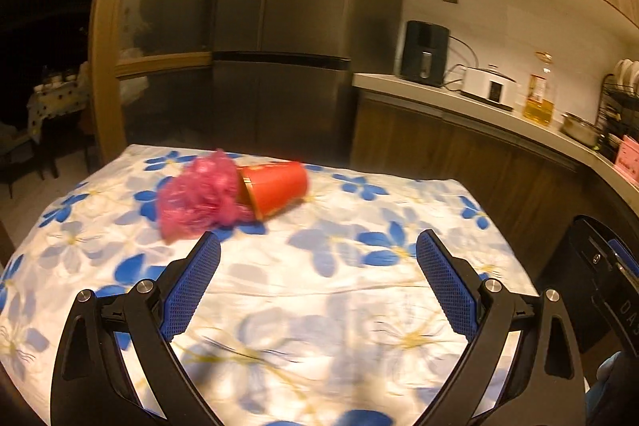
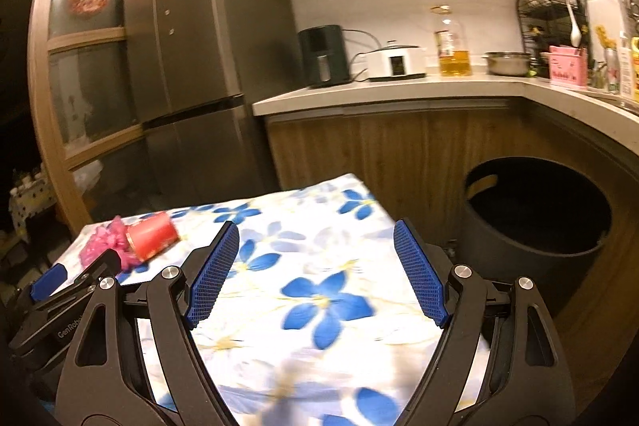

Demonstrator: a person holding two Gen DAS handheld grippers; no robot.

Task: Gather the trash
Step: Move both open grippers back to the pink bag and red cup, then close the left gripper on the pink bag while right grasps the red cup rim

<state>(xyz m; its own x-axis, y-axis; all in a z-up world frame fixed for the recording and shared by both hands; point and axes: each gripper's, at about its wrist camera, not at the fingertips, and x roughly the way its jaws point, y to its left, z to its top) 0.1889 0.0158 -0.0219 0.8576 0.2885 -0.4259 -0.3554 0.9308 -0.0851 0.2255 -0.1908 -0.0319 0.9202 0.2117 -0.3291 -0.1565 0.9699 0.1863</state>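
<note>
Both the left gripper [image 1: 317, 246] and right gripper [image 2: 315, 236] are wide open and empty. The red cup [image 1: 275, 188] lies on the table [image 1: 359, 306], touching the pink bag [image 1: 195, 198]. The bin [image 2: 535, 222] stands beside the table.

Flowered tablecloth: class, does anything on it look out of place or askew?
Yes. A red cup lies tipped on its side instead of upright, its open end against a crumpled pink plastic bag. Both sit loose toward the far left of the tablecloth. No spill is visible.
</note>
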